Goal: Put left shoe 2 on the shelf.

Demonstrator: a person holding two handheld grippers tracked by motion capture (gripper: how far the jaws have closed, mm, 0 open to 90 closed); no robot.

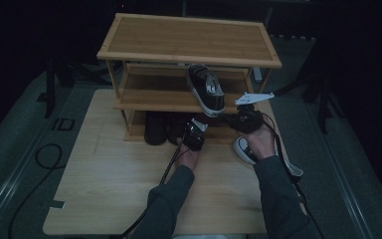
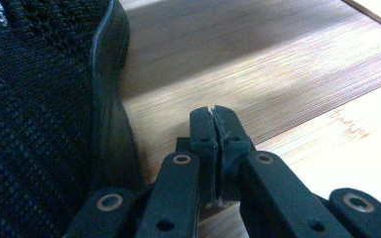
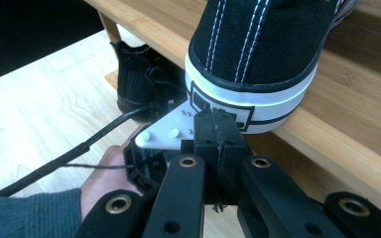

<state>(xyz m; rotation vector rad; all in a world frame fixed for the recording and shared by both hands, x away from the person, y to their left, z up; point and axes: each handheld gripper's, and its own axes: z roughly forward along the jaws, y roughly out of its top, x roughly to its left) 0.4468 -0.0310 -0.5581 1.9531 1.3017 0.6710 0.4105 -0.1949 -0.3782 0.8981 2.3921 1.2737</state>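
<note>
Centrally, a light wooden table [image 1: 104, 199] carries a three-tier bamboo shoe rack [image 1: 189, 37], which stands at the table's far half with its top shelf bare. On the middle shelf [image 1: 154, 94] rests a black canvas sneaker [image 1: 206, 88] with white stitching and a white sole band; its heel overhangs the shelf's front edge, as the right gripper view confirms [image 3: 258, 54]. On the bottom shelf stand dark shoes [image 1: 155, 128], seen at close range in the left gripper view as a black mesh shoe [image 2: 34, 124] whose sole edge lies just beside that gripper's jaws. A further sneaker with a white sole [image 1: 243, 149] lies on the table at the rack's front right, partly covered by the right hand. Two forearms in grey sleeves enter from the near edge. The right gripper [image 1: 238, 119], topped by its grey three-cornered plate, is held just below the overhanging heel, jaws pressed together on nothing. The left gripper [image 1: 195, 130] sits at the front of the bottom shelf, jaws likewise together with nothing between them, over the shelf's bamboo board [image 2: 258, 74]. A black cable [image 1: 166, 172] trails from it along the left forearm.
</note>
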